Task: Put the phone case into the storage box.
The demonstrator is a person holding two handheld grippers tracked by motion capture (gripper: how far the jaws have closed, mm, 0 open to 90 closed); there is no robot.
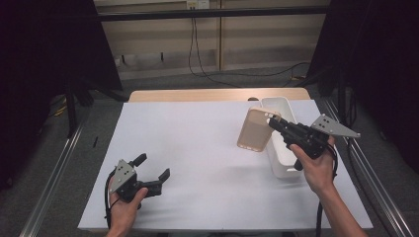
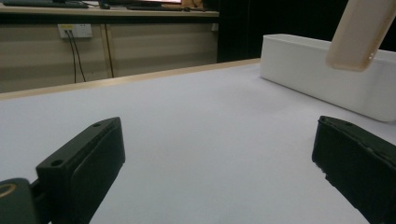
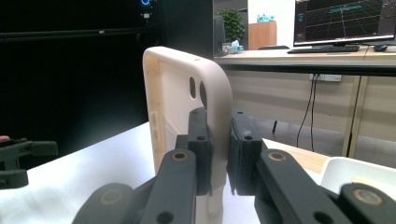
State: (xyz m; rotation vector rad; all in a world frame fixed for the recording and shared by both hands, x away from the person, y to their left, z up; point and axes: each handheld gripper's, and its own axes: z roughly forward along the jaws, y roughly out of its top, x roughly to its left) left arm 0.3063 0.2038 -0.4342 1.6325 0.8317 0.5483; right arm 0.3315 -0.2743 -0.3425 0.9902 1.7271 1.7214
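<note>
A beige phone case [image 1: 255,130] hangs in the air above the table, just left of the white bin [image 1: 282,143]. My right gripper [image 1: 271,122] is shut on the case's upper edge near its camera holes. In the right gripper view the case [image 3: 180,100] stands upright, with its wall pinched between the two black pads [image 3: 201,144]. My left gripper [image 1: 152,167] rests low at the front left of the white table cover [image 1: 197,148], open, with nothing between its jaws. From the left gripper view, the case [image 2: 362,32] shows at the top right above the bin [image 2: 322,74].
The long white bin lies along the table's right side. A wooden table edge [image 1: 217,94] shows at the back. Black frame posts and cables stand around the table; metal rails run along both sides of it.
</note>
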